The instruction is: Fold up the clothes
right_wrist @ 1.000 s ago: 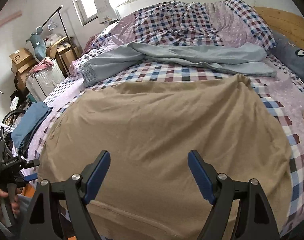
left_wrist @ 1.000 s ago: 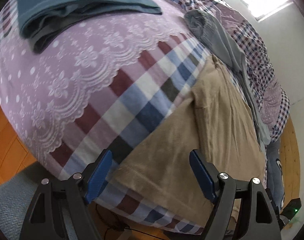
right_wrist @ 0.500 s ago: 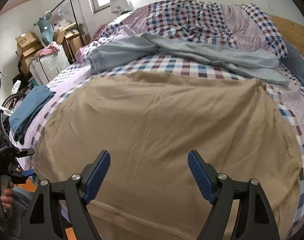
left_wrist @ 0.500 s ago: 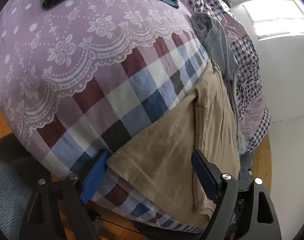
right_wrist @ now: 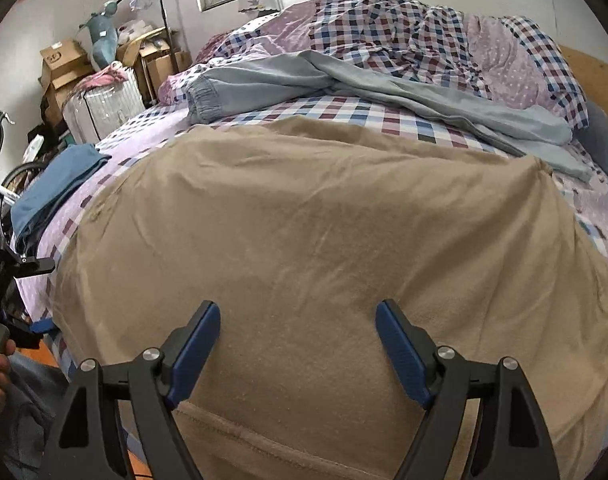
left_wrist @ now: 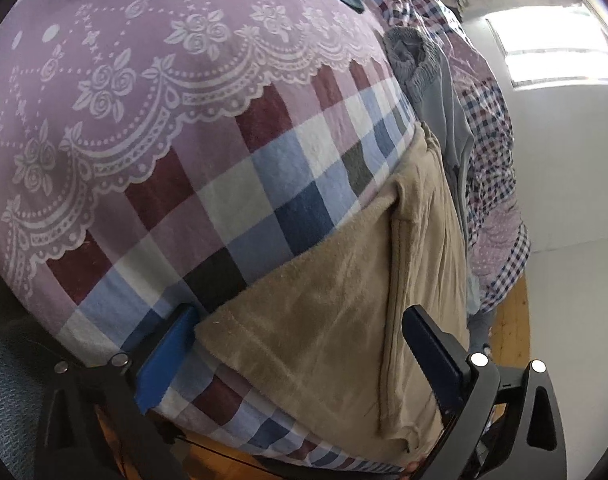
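**Both tongs close in on the near hem of the tan garment**

Since a second ago both views have drawn nearer the bed [left_wrist: 264,184]: the near corner of the tan garment [right_wrist: 323,220] now fills the gap between the blue pads of the left tongs [left_wrist: 300,354], and the garment's hem has slid closer under the right tongs [right_wrist: 298,334].

Taking the tan garment as the landmark: it lies spread flat on the bed's checked cover, its near hem hanging just over the bed's front edge. Beyond its far edge lie the grey trousers [right_wrist: 383,84]; off its left side sits the folded blue garment [right_wrist: 52,196].

The left tongs are opening, very wide, with the garment's corner between the pads but not pinched. The right tongs are wide and opening a little more, hovering over the hem with no cloth pinched.

The fabric looks soft, fleecy and light, so it should drape and sag rather than hold shape, and is unlikely to slip from the pads. Best hold, I judge: the stitched near hem, one corner per hand, pinching all layers.
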